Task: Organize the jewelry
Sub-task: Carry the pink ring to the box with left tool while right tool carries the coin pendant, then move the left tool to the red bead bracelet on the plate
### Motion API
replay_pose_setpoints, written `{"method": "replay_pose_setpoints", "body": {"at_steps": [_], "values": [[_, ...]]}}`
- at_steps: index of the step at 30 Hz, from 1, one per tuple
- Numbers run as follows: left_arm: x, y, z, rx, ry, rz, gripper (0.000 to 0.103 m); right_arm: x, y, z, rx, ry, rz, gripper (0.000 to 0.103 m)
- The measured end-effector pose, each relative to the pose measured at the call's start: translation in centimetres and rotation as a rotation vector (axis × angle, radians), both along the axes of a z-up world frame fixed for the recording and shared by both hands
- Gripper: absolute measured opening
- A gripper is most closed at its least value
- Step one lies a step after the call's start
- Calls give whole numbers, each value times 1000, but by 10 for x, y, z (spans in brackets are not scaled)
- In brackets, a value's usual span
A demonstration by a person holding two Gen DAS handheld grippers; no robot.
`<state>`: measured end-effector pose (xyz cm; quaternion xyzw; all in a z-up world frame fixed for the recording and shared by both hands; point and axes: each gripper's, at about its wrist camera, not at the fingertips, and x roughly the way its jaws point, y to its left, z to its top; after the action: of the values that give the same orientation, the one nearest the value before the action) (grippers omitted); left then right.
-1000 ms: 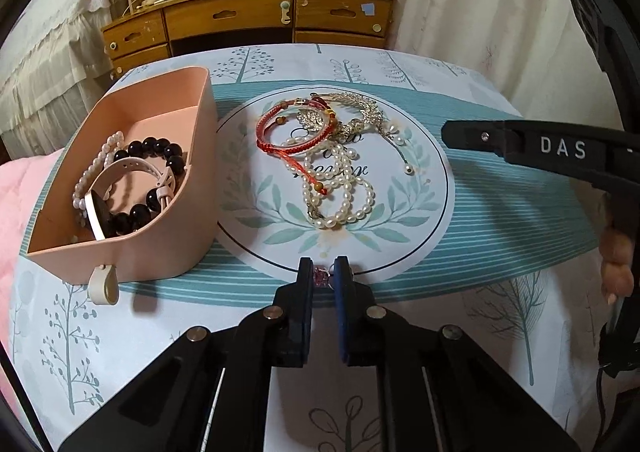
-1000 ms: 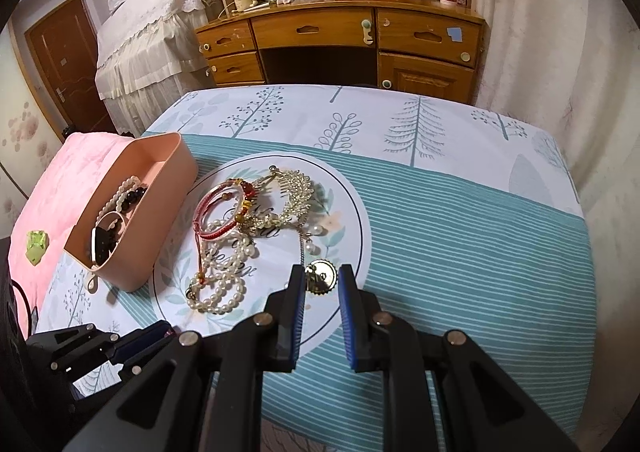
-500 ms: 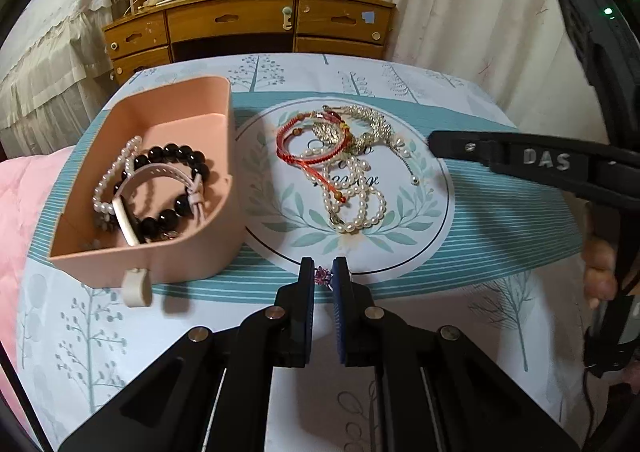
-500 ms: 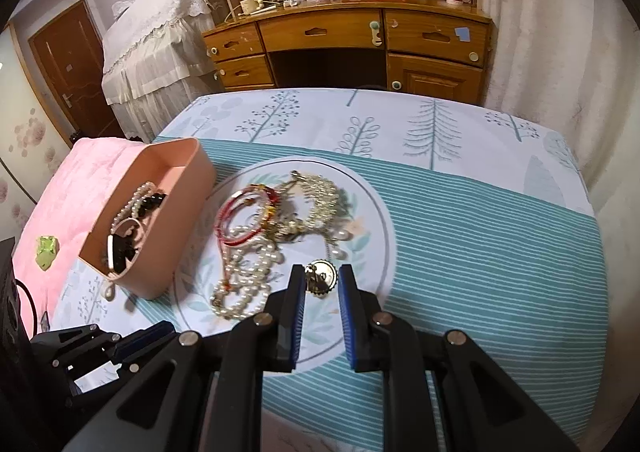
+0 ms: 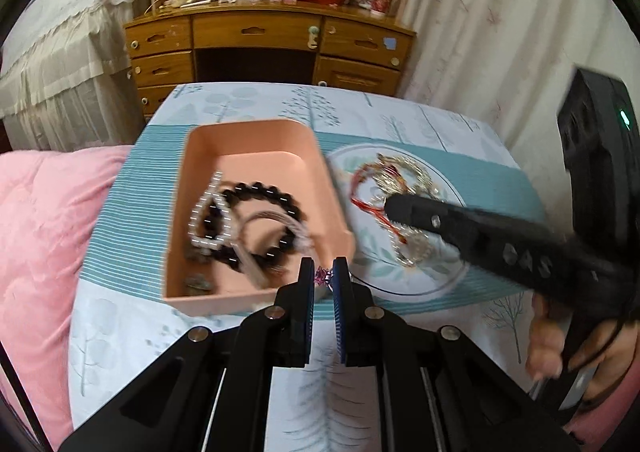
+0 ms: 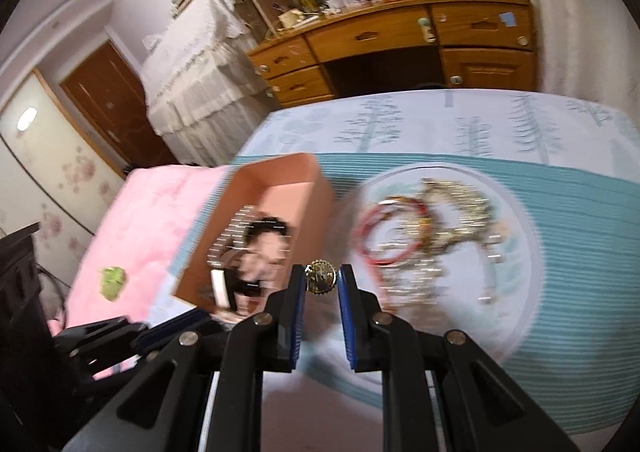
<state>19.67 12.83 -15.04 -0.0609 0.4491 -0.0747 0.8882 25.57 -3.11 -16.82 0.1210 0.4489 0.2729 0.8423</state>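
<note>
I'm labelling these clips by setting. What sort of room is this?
Most likely a bedroom at home: a wooden desk with drawers, a lace-draped bed, and a pink quilt beside the table.

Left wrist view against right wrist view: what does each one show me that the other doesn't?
Only the left wrist view shows the small purple piece pinched in the left tool, the person's hand on the right tool's handle, and the black bead bracelet fairly clearly.

Only the right wrist view shows the round gold piece clamped in the right tool, the brown door and a green scrap on the pink blanket.

Both show the pink box, the jewelry pile on the round print, and the wooden desk.
</note>
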Motion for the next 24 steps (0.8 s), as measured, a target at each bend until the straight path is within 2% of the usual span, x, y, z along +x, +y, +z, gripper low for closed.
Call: {"method": "replay_pose_setpoints", "body": {"at_steps": [8,9,11,12,13,14,15,17,21,24], "values": [[12,51,5,2,14,39,8,-18,40,14,121,-32,52,17],[14,56,5,4,24,45,13,-19,45,15,126,-37,54,17],[22,64,3,19,68,60,37,-21,51,16,116,-36,37,17],[25,68,3,19,86,64,57,-21,51,16,101,-31,17,24],[27,72,3,13,95,67,69,-20,52,16,88,-22,-13,32],[28,76,4,1,95,70,73,-21,49,16,90,-19,-41,47],[30,78,5,-7,95,67,77,-21,45,16,99,-21,-60,52],[32,77,6,-13,108,40,80,-22,35,15,107,-32,-116,53],[33,60,2,25,138,-27,84,-21,16,9,62,-24,-193,61],[20,53,2,44,141,-24,85,-25,0,7,9,-40,-232,62]]}}
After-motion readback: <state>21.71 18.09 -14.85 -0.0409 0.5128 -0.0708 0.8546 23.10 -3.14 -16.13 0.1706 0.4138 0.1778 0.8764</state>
